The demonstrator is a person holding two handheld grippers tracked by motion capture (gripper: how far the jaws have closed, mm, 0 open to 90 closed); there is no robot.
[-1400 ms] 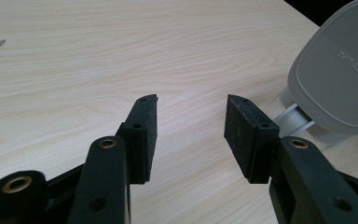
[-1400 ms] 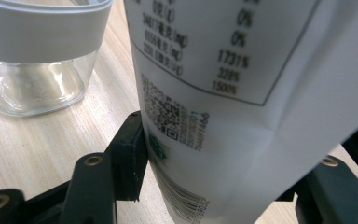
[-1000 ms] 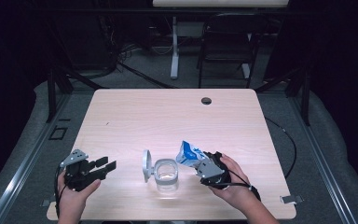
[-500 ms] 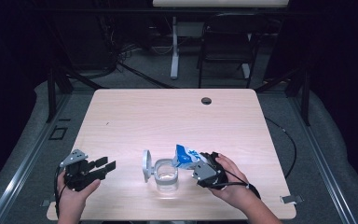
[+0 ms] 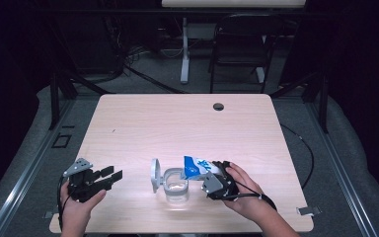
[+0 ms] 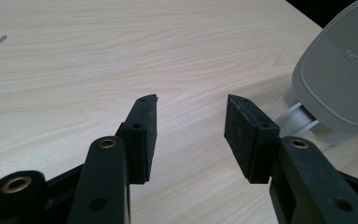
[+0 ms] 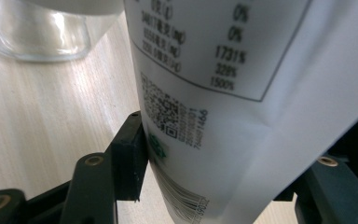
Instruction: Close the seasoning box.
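A clear glass jar (image 5: pixel 176 186) stands near the table's front edge, its grey hinged lid (image 5: pixel 154 174) flipped open to the left. My right gripper (image 5: pixel 208 174) is shut on a blue and white pouch (image 5: pixel 196 167), which is tipped toward the jar's mouth. In the right gripper view the pouch (image 7: pixel 223 93) shows its white printed back between the jaws, with the jar (image 7: pixel 42 32) at the upper left. My left gripper (image 5: pixel 109 175) rests at the front left, open, nothing between its pads (image 6: pixel 145 135). The grey lid (image 6: pixel 340 79) appears at the right of the left gripper view.
The light wooden table (image 5: pixel 177 128) has a dark cable hole (image 5: pixel 218 106) near its far edge. A black chair (image 5: pixel 242 54) and a white stand (image 5: pixel 184 49) sit on the floor behind the table.
The right gripper and pouch have edged slightly left toward the jar. The left gripper has kept still.
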